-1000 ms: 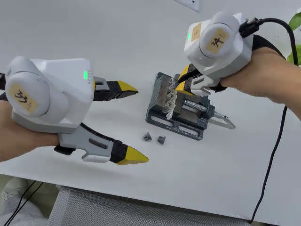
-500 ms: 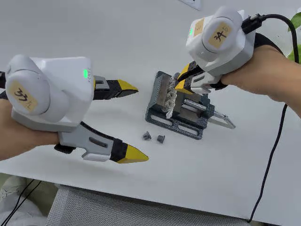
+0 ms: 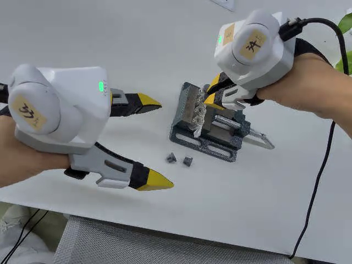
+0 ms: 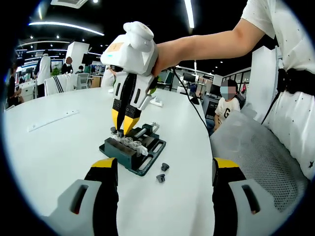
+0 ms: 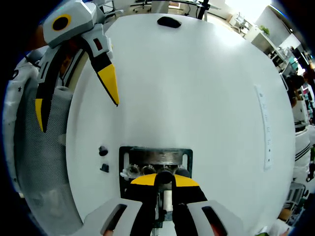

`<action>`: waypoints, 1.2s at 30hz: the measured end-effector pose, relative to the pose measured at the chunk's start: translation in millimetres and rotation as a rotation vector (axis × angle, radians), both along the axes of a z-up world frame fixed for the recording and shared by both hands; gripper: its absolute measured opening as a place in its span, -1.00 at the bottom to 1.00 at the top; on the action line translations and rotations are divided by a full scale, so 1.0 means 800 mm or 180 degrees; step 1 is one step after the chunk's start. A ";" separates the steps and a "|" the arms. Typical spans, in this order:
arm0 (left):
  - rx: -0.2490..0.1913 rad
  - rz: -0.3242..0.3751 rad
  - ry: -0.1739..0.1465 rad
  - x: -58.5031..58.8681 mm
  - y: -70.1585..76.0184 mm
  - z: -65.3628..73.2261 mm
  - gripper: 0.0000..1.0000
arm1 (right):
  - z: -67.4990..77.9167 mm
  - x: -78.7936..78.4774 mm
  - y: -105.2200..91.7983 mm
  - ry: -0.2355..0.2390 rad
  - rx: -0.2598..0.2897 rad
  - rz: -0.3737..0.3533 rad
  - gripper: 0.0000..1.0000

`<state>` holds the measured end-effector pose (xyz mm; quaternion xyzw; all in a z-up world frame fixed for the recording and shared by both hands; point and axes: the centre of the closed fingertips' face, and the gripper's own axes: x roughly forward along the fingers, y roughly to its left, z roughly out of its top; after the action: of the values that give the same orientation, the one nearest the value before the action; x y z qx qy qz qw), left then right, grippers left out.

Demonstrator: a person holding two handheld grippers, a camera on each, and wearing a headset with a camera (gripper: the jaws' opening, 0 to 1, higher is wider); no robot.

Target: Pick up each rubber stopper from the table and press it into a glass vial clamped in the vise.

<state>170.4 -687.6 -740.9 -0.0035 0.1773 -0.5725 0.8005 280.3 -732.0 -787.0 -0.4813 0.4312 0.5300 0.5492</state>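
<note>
White tabletop (image 3: 110, 44) is carrying the whole arrangement in the head view. At far left, the left gripper (image 3: 164, 144) is hovering above the table with its yellow-tipped jaws spread wide and holding nothing. To its right, one loose stopper (image 3: 172, 159) and a second loose stopper (image 3: 188, 161) are lying side by side on the table, near the front edge of the vise (image 3: 203, 146) but not touching it. This dark grey vise is standing near mid-table and clamping a row of glass vials (image 3: 198, 115) upright. Over it, the right gripper (image 3: 210, 94) is pointing steeply down at the vials with its jaws drawn almost together. In the right gripper view those jaws are pinching a small dark held stopper (image 5: 165, 178) directly over the row, at the third vial from that view's left. Whether it is already seating in the vial's mouth cannot be told. At far right, a black cable (image 3: 318, 187) is trailing from the right gripper across the table toward its near edge.
</note>
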 end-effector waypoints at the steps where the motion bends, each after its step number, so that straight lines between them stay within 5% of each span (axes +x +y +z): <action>1: -0.0002 0.0005 0.0004 0.000 0.001 0.000 0.55 | 0.000 0.000 0.000 -0.0002 0.0007 -0.0001 -0.88; 36: 0.0021 0.0034 0.0017 0.001 0.005 -0.004 0.54 | 0.004 -0.003 0.001 -0.0018 0.0232 -0.0118 -0.78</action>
<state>171.4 -683.2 -744.4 -0.0034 0.1813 -0.5677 0.8031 278.2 -731.0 -784.0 -0.4543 0.4189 0.5337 0.5773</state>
